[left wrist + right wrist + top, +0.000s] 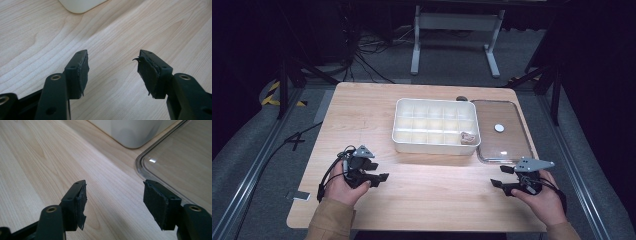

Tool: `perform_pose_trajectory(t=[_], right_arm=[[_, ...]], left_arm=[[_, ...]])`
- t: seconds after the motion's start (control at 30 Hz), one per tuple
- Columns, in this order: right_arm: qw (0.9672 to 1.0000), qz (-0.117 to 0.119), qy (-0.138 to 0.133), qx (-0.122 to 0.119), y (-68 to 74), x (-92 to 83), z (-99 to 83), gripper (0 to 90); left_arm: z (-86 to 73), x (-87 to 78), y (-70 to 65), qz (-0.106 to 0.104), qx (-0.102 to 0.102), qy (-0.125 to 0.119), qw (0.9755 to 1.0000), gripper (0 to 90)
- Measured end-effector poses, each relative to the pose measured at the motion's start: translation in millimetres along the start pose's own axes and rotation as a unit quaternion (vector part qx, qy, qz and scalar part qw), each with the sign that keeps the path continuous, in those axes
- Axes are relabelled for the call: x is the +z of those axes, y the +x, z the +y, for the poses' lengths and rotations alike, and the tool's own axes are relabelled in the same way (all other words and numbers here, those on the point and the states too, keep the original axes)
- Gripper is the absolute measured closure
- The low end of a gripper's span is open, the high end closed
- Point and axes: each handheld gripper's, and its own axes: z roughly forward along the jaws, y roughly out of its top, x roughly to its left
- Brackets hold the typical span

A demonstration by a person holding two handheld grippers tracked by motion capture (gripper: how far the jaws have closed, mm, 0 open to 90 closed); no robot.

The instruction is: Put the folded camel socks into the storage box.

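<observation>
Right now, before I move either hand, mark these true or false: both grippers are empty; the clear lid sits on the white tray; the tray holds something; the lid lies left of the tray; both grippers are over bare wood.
1. Left gripper and right gripper hold nothing: true, jaws apart with bare table between.
2. The clear plastic lid covers the white compartment tray: false, it lies flat on the light wooden table beside the tray.
3. The tray holds a small tan item: true, in its near right compartment.
4. The lid lies left of the tray: false, it lies on its right.
5. Both grippers are over bare wood: true.
</observation>
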Motion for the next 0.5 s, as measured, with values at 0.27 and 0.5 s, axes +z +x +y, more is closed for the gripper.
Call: perform_pose_trajectory(t=[0.27,0.5], right_arm=[[1.0,0.0,0.003,-0.002,0.1,15.3,-17.5,32.8],[1.0,0.003,0.001,-0.005,-2.0,19.6,-23.0,31.6]], left_arm=[[-2.1,6.5,4.1,0.0,0.006,0.012,0.9999,41.7],[-7.0,11.6,8.8,-0.001,0.005,0.022,0.9998,41.7]])
